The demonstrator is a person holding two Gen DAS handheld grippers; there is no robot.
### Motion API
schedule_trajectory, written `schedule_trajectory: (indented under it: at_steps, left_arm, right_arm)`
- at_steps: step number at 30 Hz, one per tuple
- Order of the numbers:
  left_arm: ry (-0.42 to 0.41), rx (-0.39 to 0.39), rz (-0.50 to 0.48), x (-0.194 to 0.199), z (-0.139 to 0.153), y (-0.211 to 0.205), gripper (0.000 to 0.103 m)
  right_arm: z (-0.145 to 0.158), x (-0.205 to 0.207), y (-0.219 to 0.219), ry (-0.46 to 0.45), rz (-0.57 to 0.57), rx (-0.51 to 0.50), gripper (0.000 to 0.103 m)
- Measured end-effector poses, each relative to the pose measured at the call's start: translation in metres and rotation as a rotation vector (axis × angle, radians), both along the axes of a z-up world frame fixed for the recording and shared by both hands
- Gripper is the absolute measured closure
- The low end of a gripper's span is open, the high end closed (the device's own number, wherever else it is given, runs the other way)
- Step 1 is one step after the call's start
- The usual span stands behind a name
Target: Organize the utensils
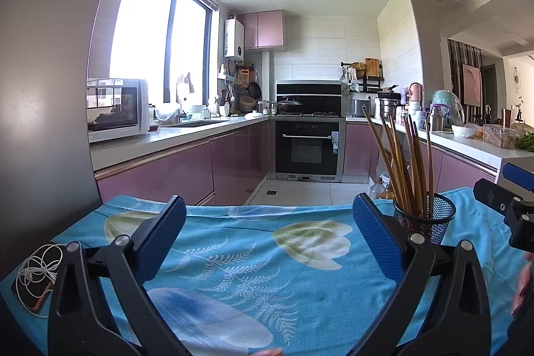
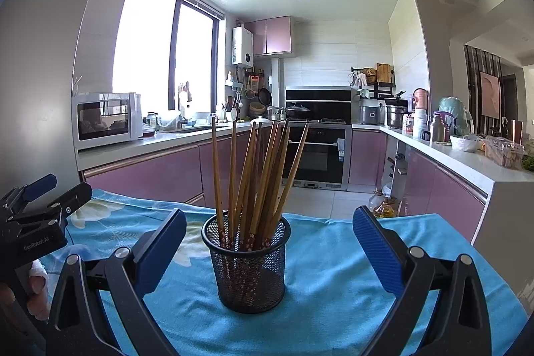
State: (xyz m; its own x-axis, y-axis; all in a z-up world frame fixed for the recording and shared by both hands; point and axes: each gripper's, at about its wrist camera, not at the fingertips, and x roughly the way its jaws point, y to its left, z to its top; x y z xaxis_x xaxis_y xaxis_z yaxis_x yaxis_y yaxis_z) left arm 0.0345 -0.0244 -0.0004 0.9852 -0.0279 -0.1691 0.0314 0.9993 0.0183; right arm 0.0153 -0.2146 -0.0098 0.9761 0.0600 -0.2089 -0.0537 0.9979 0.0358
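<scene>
Chopsticks [image 2: 257, 175], thin brown wooden sticks, stand fanned in a black wire-mesh cup [image 2: 248, 262] centred between the right gripper [image 2: 269, 251]'s spread blue fingers, clear cloth on either side. The left gripper [image 1: 269, 251], fingers also spread and empty, has the cup just beyond its right finger, over bare blue floral tablecloth [image 1: 233, 256].

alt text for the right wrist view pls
A black mesh cup full of upright wooden chopsticks stands on a blue floral tablecloth, centred between the open right gripper. The left gripper shows at the left edge; a kitchen lies behind.
</scene>
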Motion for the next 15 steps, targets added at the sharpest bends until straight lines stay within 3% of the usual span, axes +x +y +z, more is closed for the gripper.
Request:
schedule_trajectory:
  at_steps: [15]
  left_arm:
    - [-0.004, 0.005, 0.006, 0.0002, -0.0003, -0.0004, 0.005]
  right_arm:
    - [0.0022, -0.0002, -0.0005, -0.004, -0.003, 0.002, 0.006]
